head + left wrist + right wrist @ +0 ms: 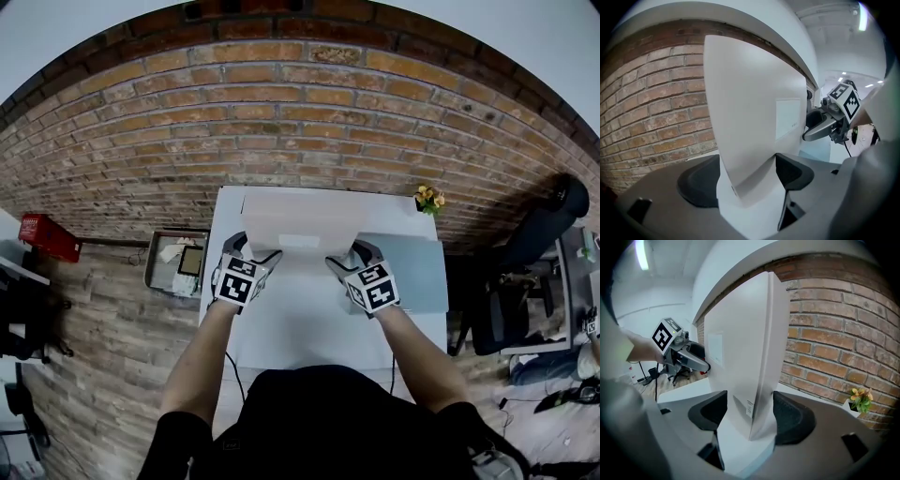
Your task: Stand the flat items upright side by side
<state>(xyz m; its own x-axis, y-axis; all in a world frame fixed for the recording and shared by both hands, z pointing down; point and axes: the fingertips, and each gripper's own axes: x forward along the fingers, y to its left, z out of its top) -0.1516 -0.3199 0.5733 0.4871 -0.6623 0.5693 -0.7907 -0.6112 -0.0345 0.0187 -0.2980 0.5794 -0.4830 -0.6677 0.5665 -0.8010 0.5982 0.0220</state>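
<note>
Red-brown brick wall [300, 112] runs behind a white table [309, 319], which the head view shows from steeply above with the person's two forearms reaching over it. Between the two grippers, close to the table's far edge, a white flat box [300, 220] stands upright on its long side, its broad face turned toward the person. The left gripper [261, 255] holds the box's left end. In the left gripper view the lower corner of the box sits between the dark pads with both jaws closed against its faces, and a pale rectangular label [790, 117] shows on the broad face. The right gripper [342, 262] holds the right end in the same way, its jaws set on either side of the narrow edge and pressing on it. Whether the box's lower edge rests on the table or hangs just above it cannot be told. Along the table's right edge lies a pale blue-grey flat item [417, 272], still lying flat. A small pot of yellow flowers [429, 199] stands at the far right corner. Beside the table's left edge an open tray [176, 262] sits on the wooden floor, and a black office chair [539, 234] stands off to the right.
</note>
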